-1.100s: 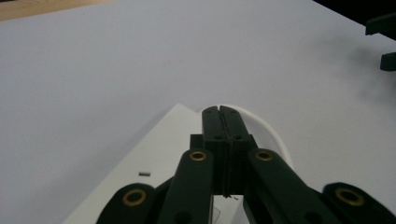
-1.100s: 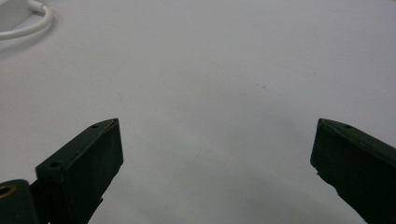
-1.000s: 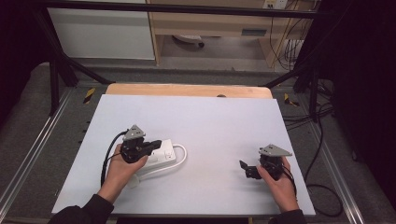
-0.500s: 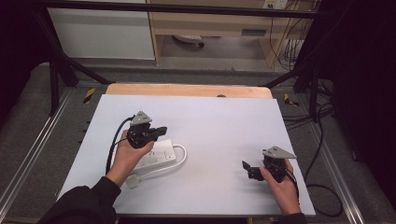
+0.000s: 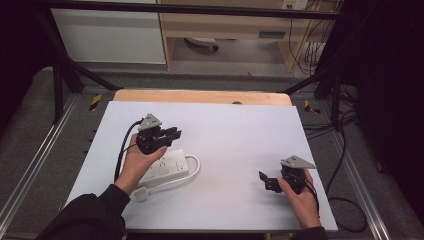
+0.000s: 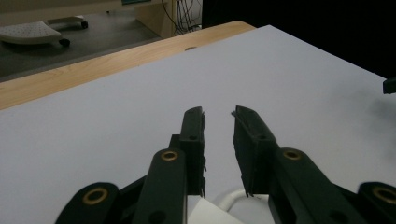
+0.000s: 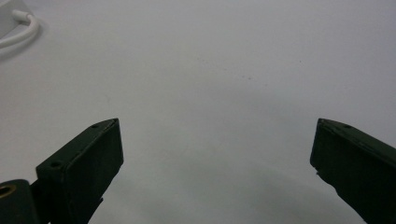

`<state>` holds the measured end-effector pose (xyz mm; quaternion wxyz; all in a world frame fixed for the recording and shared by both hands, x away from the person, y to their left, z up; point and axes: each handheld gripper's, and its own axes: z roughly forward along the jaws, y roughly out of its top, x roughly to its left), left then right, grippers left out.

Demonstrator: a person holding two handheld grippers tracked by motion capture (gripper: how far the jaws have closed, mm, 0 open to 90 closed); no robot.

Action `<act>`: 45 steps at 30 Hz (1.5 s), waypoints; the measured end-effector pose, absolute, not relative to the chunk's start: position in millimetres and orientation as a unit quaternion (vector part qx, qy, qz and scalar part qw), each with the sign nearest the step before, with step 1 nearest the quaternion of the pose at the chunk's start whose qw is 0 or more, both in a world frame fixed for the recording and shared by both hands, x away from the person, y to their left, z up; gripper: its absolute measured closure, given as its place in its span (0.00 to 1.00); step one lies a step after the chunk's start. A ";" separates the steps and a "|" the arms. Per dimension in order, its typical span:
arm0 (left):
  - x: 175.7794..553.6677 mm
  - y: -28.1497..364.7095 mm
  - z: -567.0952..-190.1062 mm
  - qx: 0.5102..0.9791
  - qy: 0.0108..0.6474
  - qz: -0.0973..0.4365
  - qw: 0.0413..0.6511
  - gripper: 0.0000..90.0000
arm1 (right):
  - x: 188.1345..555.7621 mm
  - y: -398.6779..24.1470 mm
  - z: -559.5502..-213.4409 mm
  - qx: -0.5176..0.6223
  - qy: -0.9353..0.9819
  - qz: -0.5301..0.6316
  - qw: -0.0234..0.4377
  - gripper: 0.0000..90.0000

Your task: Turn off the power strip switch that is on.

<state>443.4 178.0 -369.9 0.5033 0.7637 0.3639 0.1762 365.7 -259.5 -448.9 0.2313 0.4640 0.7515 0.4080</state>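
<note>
High view: power strip [image 5: 164, 168] lies just under left hand-held gripper [image 5: 170, 134], its jaws just parting, narrow, empty; right hand-held gripper [image 5: 264, 180] wide, well apart.

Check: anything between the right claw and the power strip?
Nothing visible. Bare white table lies between the right claw and the power strip. Its jaws stand wide open, empty.

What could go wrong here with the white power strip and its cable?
The left gripper hangs just above the white plastic power strip, its jaws just opened slightly with nothing between; a descent could knock the strip aside. The white looped cable beside it might snag a jaw. The right gripper is far away, so cannot steady anything.
</note>
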 end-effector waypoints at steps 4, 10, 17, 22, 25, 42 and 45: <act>444.4 178.1 -369.2 0.754 0.365 0.182 0.515 0.63 | 367.1 -259.8 -449.8 0.470 0.749 0.408 0.227 0.03; 445.4 179.7 -366.0 0.731 0.376 0.196 0.534 0.41 | 368.9 -259.4 -450.8 0.469 0.750 0.407 0.229 0.03; 448.1 180.0 -366.0 0.722 0.390 0.195 0.538 0.12 | 370.3 -257.8 -451.4 0.464 0.755 0.403 0.227 0.03; 448.3 181.9 -364.7 0.710 0.397 0.193 0.549 0.08 | 370.3 -257.3 -452.1 0.465 0.756 0.402 0.227 0.03; 446.9 184.7 -362.9 0.707 0.397 0.191 0.552 0.08 | 370.1 -256.5 -451.7 0.466 0.755 0.403 0.225 0.03; 413.3 228.6 -339.7 0.689 0.406 0.207 0.563 0.07 | 365.2 -253.9 -448.1 0.454 0.759 0.404 0.233 0.03; 404.2 236.5 -336.7 0.685 0.407 0.208 0.567 0.06 | 364.7 -254.7 -447.5 0.457 0.757 0.405 0.234 0.03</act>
